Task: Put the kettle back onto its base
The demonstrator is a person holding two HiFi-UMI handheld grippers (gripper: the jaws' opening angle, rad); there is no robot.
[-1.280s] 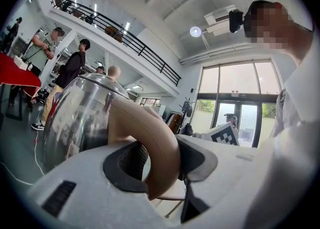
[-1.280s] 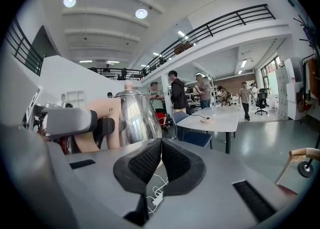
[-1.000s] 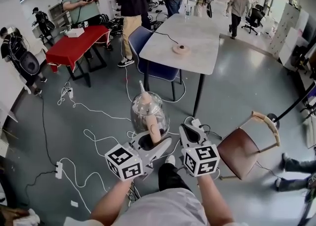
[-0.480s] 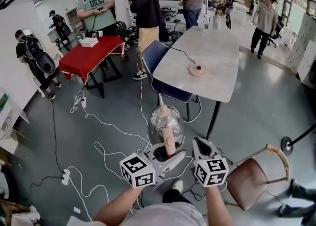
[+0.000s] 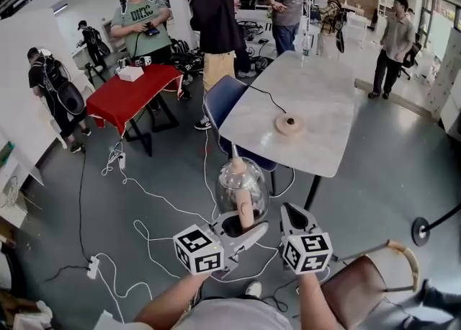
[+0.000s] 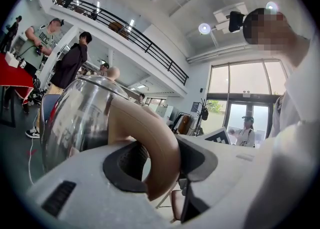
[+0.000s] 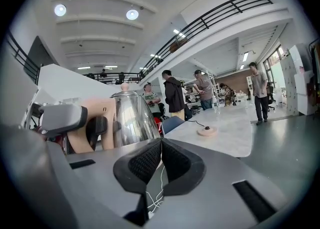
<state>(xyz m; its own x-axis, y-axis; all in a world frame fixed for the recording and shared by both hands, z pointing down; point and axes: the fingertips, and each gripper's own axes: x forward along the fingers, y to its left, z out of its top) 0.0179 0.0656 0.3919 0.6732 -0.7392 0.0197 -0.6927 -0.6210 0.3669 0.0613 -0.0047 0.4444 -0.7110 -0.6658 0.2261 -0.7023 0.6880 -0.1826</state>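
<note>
1. Head view, nearest first: left gripper (image 5: pixel 241 226) has its fingers spread wide but clamped on the curved tan handle (image 5: pixel 245 212) of the shiny rounded steel kettle (image 5: pixel 238 184). The kettle hangs in the air in front of the person, above the floor and well short of the worktop.
2. Left gripper view: the handle (image 6: pixel 160 148) sits between the two dark pads, and the kettle body (image 6: pixel 80 118) is about upright.
3. Right gripper (image 5: pixel 292 215) is just beside the kettle on its right, not touching it. In the right gripper view its fingers (image 7: pixel 145 165) are pressed together with nothing in them.
4. Below: loose white cables (image 5: pixel 144 235) snake over the grey floor. A brown chair (image 5: pixel 360 289) stands at lower right.
5. Further on: a blue chair (image 5: pixel 220 101) stands at the near edge of the grey stone-look worktop (image 5: pixel 324 83). The round tan base (image 5: pixel 289 125) with a dark centre sits on that worktop, well apart from the kettle, and a black cord (image 5: pixel 263 94) runs off it.
6. Far: a red-covered table (image 5: pixel 137 91) with several people standing around.
7. Risks, as I judge them:
   - One-gripper hold on a smooth handle, so the kettle could swing or slip in the pads and tip.
   - Cables underfoot could catch a foot.
   - The blue chair may block a close approach, forcing a long reach.
   - The base looks light and corded, so an off-centre landing could shove it or leave the kettle tilted on its rim.
   - The empty right gripper could steady the base.
</note>
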